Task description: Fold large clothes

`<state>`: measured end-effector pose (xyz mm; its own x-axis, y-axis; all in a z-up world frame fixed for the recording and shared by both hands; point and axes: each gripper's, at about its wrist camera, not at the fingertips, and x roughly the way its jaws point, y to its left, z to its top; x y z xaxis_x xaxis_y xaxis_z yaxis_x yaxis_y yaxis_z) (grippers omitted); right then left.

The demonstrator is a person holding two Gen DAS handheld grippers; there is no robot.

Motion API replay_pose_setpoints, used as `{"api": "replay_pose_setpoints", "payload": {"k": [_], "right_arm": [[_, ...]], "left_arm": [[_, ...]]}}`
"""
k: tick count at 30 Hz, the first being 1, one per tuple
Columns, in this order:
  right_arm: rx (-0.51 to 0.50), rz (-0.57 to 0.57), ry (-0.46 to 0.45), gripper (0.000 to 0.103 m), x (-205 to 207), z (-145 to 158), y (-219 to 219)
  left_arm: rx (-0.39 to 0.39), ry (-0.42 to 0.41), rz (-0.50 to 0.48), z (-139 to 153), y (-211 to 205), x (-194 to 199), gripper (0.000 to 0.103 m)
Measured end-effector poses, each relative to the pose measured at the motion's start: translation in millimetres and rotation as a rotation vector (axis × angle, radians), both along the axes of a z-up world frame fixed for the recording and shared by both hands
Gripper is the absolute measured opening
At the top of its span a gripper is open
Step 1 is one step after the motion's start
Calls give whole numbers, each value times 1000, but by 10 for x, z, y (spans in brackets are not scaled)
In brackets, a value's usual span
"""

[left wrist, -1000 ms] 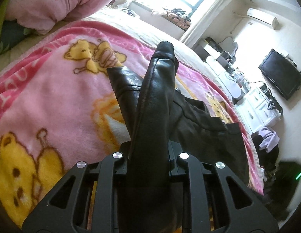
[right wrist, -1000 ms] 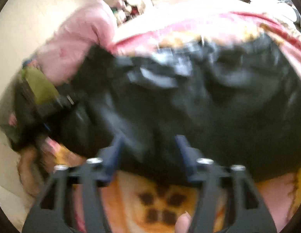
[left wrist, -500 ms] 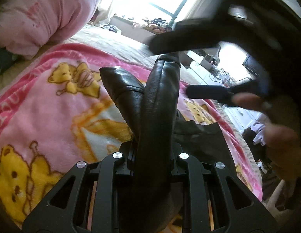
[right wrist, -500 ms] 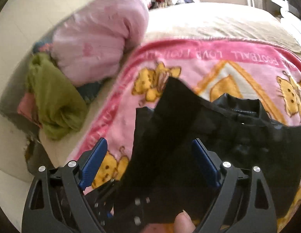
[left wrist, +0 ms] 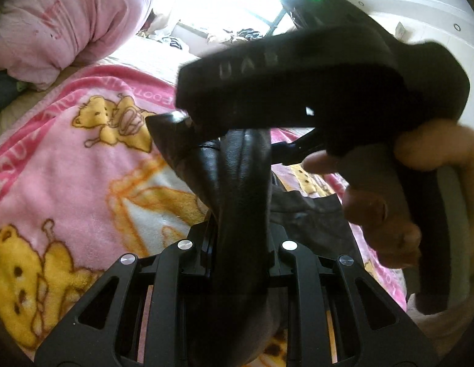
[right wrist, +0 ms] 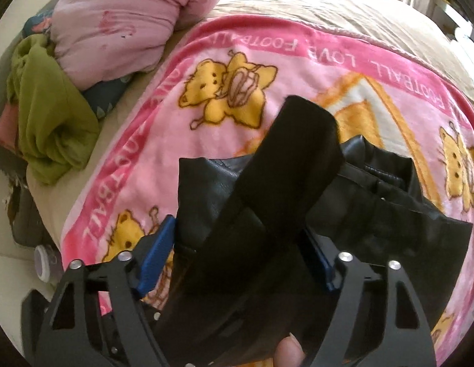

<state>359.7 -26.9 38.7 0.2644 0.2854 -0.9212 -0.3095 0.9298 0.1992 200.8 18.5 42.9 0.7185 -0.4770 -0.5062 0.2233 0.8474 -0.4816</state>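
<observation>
Swinging across, the right gripper (right wrist: 237, 260) now straddles the raised black leather sleeve (left wrist: 243, 189), jaws just narrowing, apparently not yet pressing. Left gripper (left wrist: 238, 244) pinches it taut above the bed's blanket (right wrist: 221, 128) for folding.

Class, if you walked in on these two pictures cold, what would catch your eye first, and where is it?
The black leather garment, a fold of it clamped in the left hand-held gripper at centre. Beneath it lies the pink bear-print blanket covering the bed. The right hand-held gripper is over the garment, jaws apart.
</observation>
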Motion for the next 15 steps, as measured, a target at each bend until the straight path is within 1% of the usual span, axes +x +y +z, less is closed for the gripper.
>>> {"api": "replay_pose_setpoints", "payload": {"k": [1,2,4,7,11,15], "right_arm": [[11,2,-8,60,-9,9,-25],[29,7,-20,57,-28,21,-60],[58,24,-50,49,-71,75,-141],[125,22,-92,42,-144,171,-353],[216,8,-135,38,-236,344,-748],[302,-35,-164,33,-334,470,-1297]], "left_arm": [[1,2,0,4,1,0,14],[-4,7,-1,11,7,2,14],[-7,7,-8,38,-12,-20,14],[16,-8,-19,115,-125,-65,14],[51,-38,-49,267,-386,-122,14],[90,-69,-89,422,-756,-166,16]]}}
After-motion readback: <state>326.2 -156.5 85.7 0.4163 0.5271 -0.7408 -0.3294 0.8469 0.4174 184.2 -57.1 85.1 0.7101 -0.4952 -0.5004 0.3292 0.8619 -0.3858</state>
